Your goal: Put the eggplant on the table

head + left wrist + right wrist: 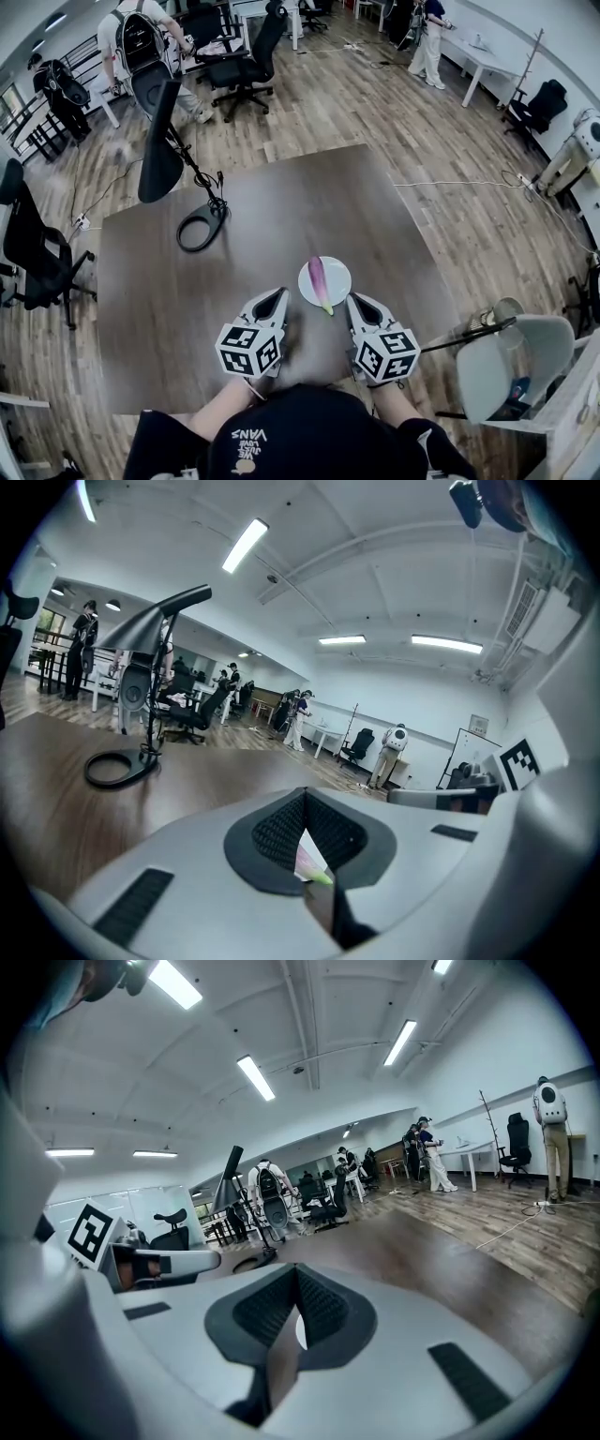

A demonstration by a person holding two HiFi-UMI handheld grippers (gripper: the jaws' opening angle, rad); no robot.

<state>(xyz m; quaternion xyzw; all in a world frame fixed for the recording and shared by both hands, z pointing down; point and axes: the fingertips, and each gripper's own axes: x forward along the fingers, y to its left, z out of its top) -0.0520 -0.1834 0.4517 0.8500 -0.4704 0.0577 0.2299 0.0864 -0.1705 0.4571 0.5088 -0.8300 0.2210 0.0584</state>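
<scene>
- Two claws, and both are mine. My left claw (280, 294) and my right claw (354, 300) hang low over the table (178, 309), one on each side of the white plate (341, 270).
- Both claws are squeezed closed, tip against tip. Nothing is held in either one.
- The eggplant (319, 281) lies on the plate. It is long and purple-pink, and its green end points back toward me.
- So the eggplant is not on the bare wood. The plate is under it, and the plate stands on the table.
- I think the claws are so close to the plate so that either one has only a short way to go.
- They both point at the plate too. Through the little slit in my left claw I can see a bit of pink and green, so that claw is aimed right at the eggplant.
- A closed claw cannot pick anything up. To get the eggplant onto the wood, one claw would have to open wide and go around it.
- The eggplant looks smooth and round, so I guess it could slip or roll. The fat middle looks like the best place to hold.
- The plate looks light and may slide if it gets bumped.
- There is lots of bare wood beside the plate. The black lamp (199, 228) stands well away at the back.
</scene>
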